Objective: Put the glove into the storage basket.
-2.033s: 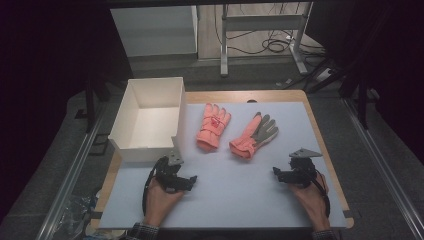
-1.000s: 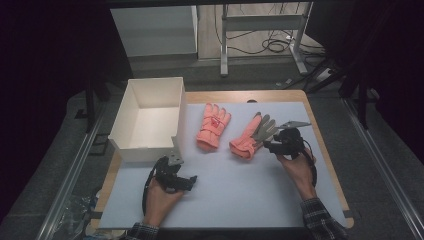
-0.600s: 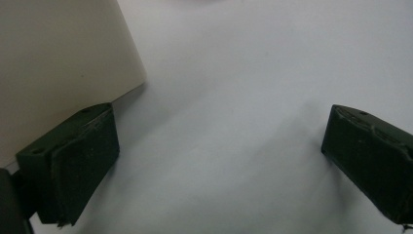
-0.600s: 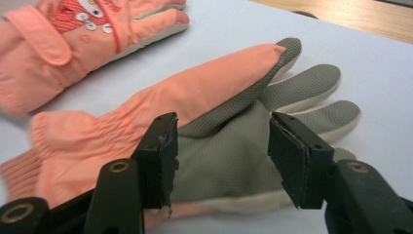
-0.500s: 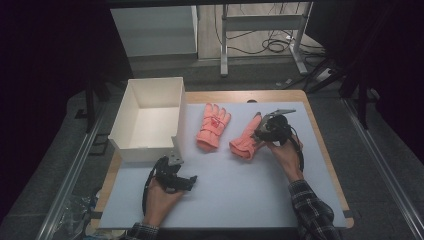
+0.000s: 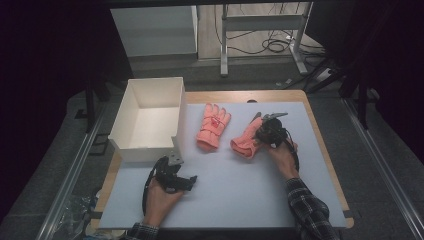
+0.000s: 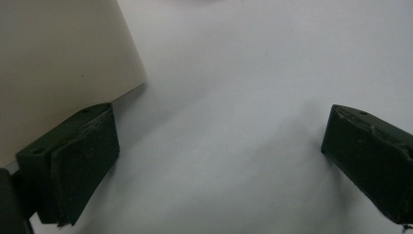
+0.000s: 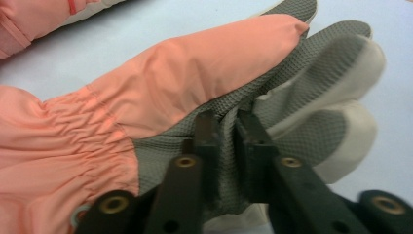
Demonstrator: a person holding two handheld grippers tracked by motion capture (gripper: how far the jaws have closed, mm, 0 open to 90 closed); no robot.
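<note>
Glove [image 8: 204, 73], smooth orange shell, grey mesh palm pinched by right claw [image 8: 226, 129].

A: Report left tongs [image 6: 187, 181] status.

B: Jaws stand wide apart, nothing between them. The left hand [image 6: 159, 194] grips the body from the 6 o'clock side; the jaws point toward 3 o'clock in the high view. The forearm enters from the bottom edge.

A: Right tongs [image 6: 260, 134]?

B: Jaws have just been closing and now pinch a fold of fabric between the pads [image 8: 207, 129]. The right hand [image 6: 280, 152] holds the body, the plaid-sleeved forearm reaching toward 11 o'clock.
</note>
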